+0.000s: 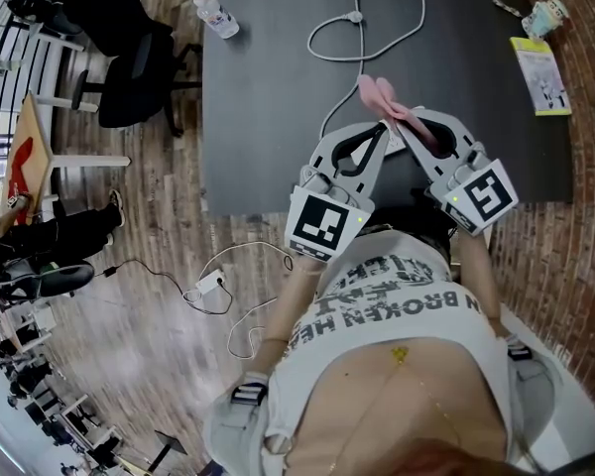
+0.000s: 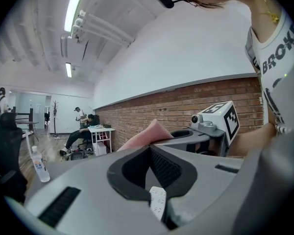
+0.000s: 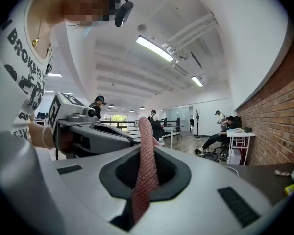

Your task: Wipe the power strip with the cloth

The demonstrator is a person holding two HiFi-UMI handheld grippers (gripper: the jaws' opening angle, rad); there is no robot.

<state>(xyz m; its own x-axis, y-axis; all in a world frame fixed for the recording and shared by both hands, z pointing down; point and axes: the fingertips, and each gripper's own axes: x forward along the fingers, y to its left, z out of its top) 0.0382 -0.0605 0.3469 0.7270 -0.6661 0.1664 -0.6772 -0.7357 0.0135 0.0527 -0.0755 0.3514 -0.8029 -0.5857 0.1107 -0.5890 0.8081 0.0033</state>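
My right gripper (image 1: 409,122) is shut on a pink cloth (image 1: 382,95), which sticks out past its tips over the dark table (image 1: 268,117). In the right gripper view the cloth (image 3: 146,170) runs up between the closed jaws of the right gripper (image 3: 146,148). My left gripper (image 1: 385,130) is close beside it, jaws shut. A small white dotted piece (image 2: 157,202) shows low between the left gripper's jaws; I cannot tell what it is. A white cable (image 1: 362,28) loops on the table and runs under the left gripper. No power strip body is visible.
A water bottle (image 1: 216,16) stands at the table's far left corner. A yellow leaflet (image 1: 540,75) and a small cup (image 1: 547,13) lie at the far right. An office chair (image 1: 129,62) stands left of the table. A white adapter with cord (image 1: 210,284) lies on the floor.
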